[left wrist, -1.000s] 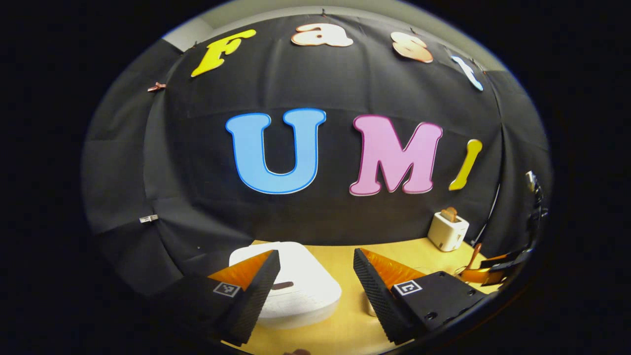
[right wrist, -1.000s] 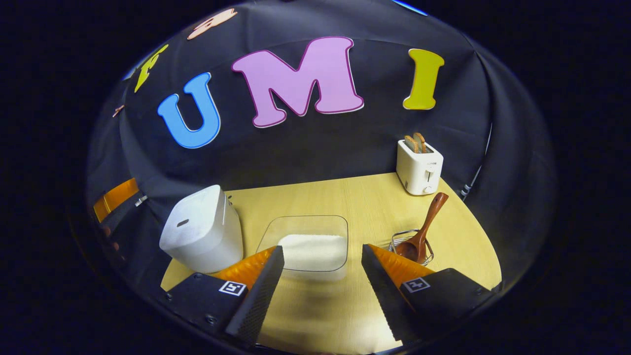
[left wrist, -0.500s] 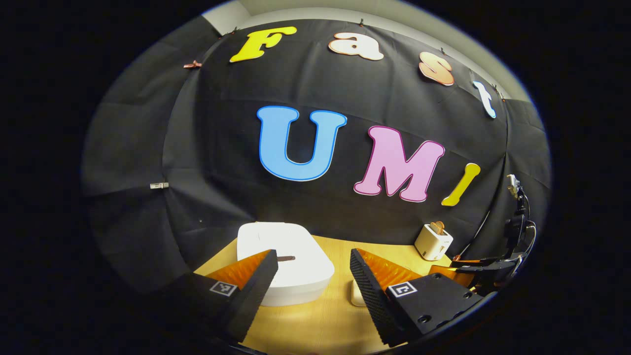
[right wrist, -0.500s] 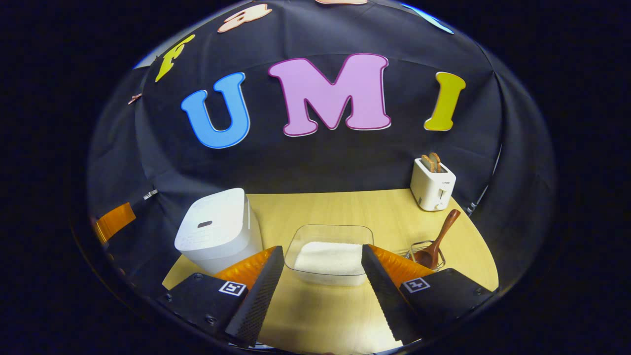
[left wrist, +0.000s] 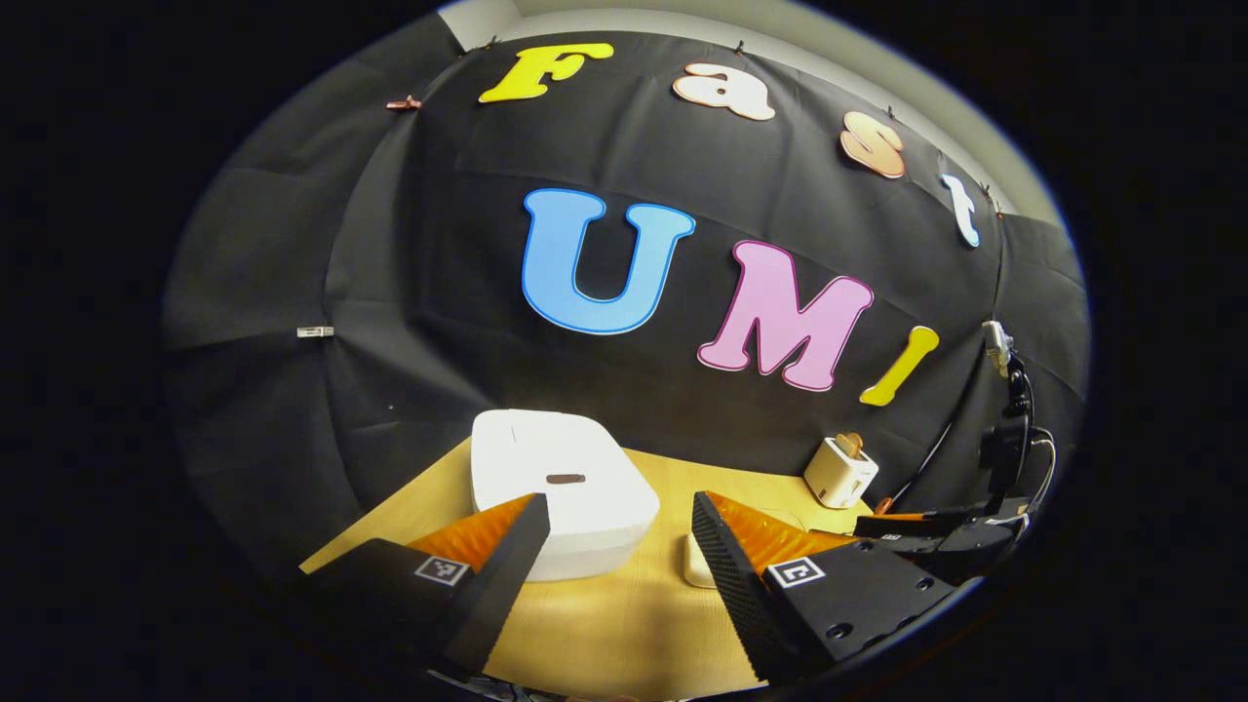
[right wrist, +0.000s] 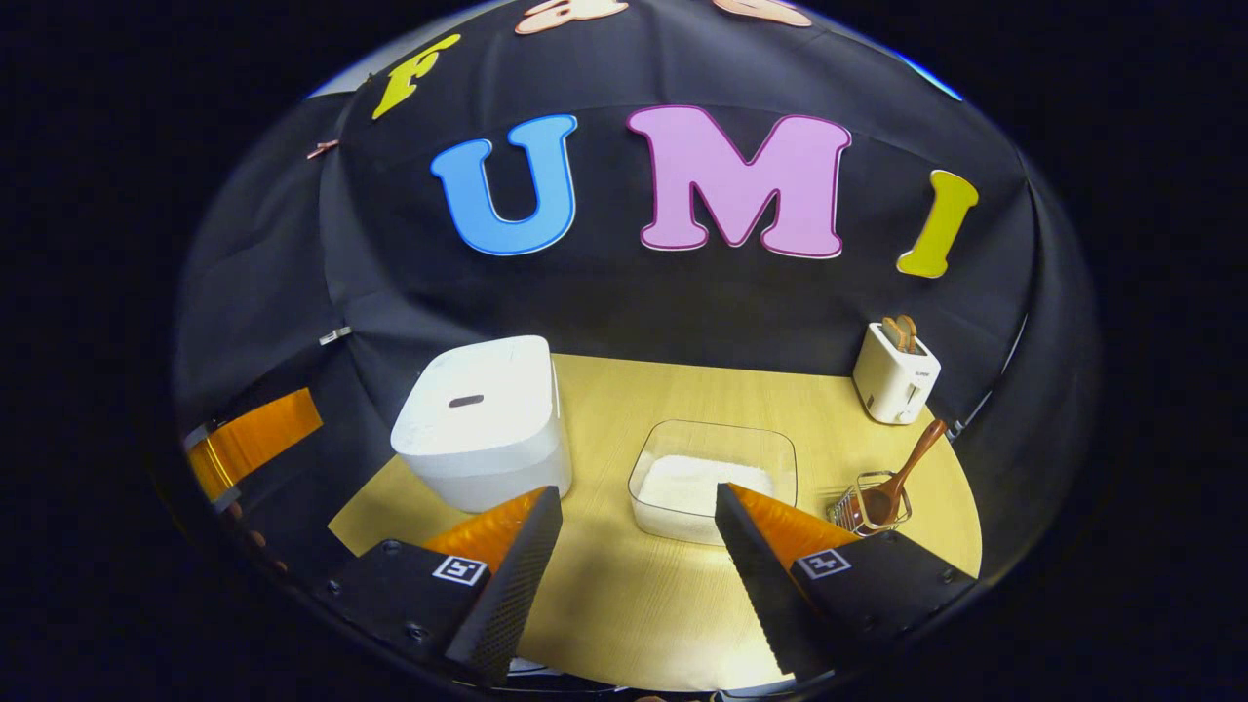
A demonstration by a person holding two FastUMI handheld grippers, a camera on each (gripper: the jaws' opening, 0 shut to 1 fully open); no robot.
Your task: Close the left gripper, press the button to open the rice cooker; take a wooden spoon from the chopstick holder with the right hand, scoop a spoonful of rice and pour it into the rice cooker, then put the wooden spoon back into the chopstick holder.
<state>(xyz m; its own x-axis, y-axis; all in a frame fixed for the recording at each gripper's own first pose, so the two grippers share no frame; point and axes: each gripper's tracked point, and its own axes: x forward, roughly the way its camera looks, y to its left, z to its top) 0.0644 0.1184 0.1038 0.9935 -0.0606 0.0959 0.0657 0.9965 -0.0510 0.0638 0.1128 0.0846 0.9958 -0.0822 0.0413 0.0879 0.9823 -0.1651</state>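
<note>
The white rice cooker stands shut at the table's left, a dark slot on its lid. In the left gripper view the rice cooker lies just beyond my left gripper, which is open and holds nothing. A clear container of rice sits mid-table. At the right, a wooden spoon leans in the wire chopstick holder. My right gripper is open and hangs above the table's near edge, short of the rice. The left gripper also shows at the far left of the right gripper view.
A white toaster with bread in it stands at the back right of the wooden table. Black cloth walls close in the back and sides. The right gripper and a cable show at the right of the left gripper view.
Both grippers have drawn back and risen from the table, so the cooker, rice container and spoon look smaller and farther. Both stay open.
</note>
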